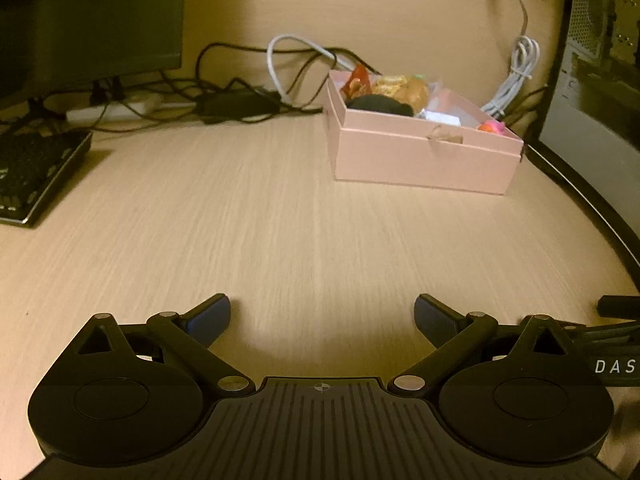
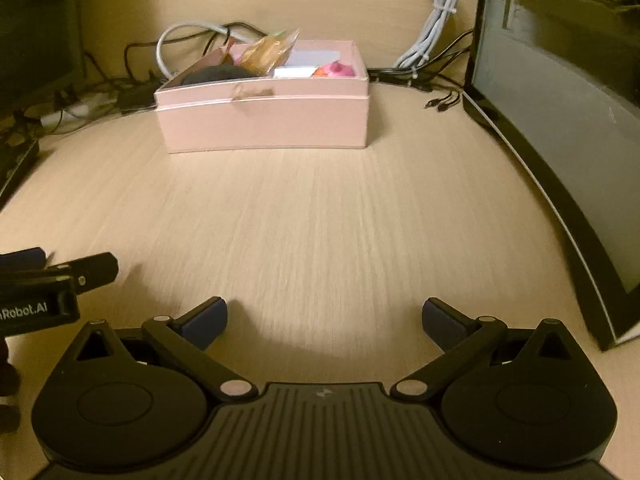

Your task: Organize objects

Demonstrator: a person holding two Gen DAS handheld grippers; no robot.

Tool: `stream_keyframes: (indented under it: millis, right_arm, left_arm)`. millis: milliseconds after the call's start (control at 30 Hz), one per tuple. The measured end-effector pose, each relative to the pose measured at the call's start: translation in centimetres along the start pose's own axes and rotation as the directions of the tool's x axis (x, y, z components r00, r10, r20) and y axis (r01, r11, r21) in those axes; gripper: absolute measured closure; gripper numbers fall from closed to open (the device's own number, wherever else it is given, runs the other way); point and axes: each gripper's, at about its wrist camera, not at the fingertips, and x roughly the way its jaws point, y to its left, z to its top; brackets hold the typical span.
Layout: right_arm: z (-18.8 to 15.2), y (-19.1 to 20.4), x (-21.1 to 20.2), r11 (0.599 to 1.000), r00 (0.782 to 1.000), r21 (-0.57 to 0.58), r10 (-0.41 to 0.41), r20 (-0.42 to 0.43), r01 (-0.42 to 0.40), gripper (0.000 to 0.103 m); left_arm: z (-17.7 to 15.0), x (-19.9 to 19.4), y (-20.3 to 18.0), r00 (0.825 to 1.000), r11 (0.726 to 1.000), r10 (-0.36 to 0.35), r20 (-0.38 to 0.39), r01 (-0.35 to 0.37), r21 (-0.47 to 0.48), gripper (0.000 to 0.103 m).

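A pink cardboard box (image 1: pixel 420 156) stands on the light wooden desk, far ahead and to the right in the left wrist view; it also shows in the right wrist view (image 2: pixel 264 120), straight ahead. It holds a black soft object (image 1: pixel 380 105), crinkly snack packets (image 1: pixel 400 88), a white card and a pink toy (image 2: pixel 338 69). My left gripper (image 1: pixel 322 316) is open and empty, low over the bare desk. My right gripper (image 2: pixel 324 318) is open and empty too. The left gripper's side shows at the left edge of the right wrist view (image 2: pixel 48 280).
A monitor (image 1: pixel 88 20) and a keyboard (image 1: pixel 36 172) are at the left. Tangled black and white cables (image 1: pixel 240 96) lie behind the box. A coiled white cable (image 2: pixel 436 20) hangs at the back. A dark computer case (image 2: pixel 560 120) lines the right side.
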Motion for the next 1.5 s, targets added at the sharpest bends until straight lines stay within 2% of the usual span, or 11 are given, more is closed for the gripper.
stream_keyframes:
  millis: [100,200,333,1500]
  right_arm:
    - [0.5,-0.6,0.7,1.0,1.0,-0.007,0.008,0.027,-0.008,0.0]
    - [0.6,-1.0,1.5,1.0,0.996,-0.011,0.013,0.087,-0.012,0.0]
    - [1.0,-1.3,2.2,1.0,0.993,-0.004,0.008,0.118,-0.008,0.0]
    - [1.6,-1.6,2.8,1.0,0.993,0.003,0.003,0.118,-0.004,0.0]
  left_arm:
    - [-0.1,0.7,-0.8,0.999,1.0,0.02,0.025,-0.021,0.016,0.002]
    - [0.3,1.3,-1.4,0.999,0.999,0.038,0.02,-0.038,0.016,0.002]
    - [0.7,2.1,-2.2,0.997,0.995,0.074,0.005,-0.074,0.061,0.001]
    - [1.4,2.9,-2.1,0.997,0.996,0.074,0.002,-0.074,0.05,0.001]
